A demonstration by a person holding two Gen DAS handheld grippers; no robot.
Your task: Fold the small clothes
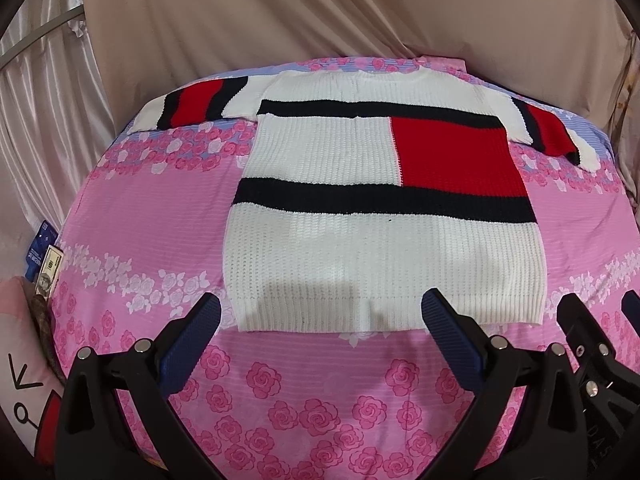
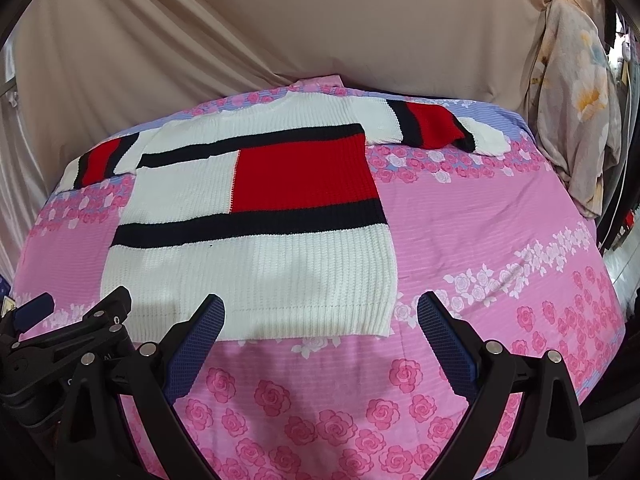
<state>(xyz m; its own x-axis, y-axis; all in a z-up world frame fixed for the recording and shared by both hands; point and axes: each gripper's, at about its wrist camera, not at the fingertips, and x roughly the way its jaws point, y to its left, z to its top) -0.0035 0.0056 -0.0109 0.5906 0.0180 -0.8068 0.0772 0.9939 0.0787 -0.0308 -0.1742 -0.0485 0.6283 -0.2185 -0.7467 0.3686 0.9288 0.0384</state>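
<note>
Black plastic left claw and right claw, blue ribbed pads, silver round screws.

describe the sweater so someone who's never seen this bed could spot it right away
Start at the pink rose-print bedsheet covering the bed. Spread flat across its middle, sleeves out, lies a knit sweater. It is the only white piece with black bands and a big red block.

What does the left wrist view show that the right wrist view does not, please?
Only the left wrist view shows a banknote and blue packet tucked at the bed's left edge. Only the right wrist view shows a floral cloth hanging at right. Both share the knit sweater lying flat, sleeves spread, on the pink rose bedsheet, with the left gripper and right gripper open, short of the hem.
</note>
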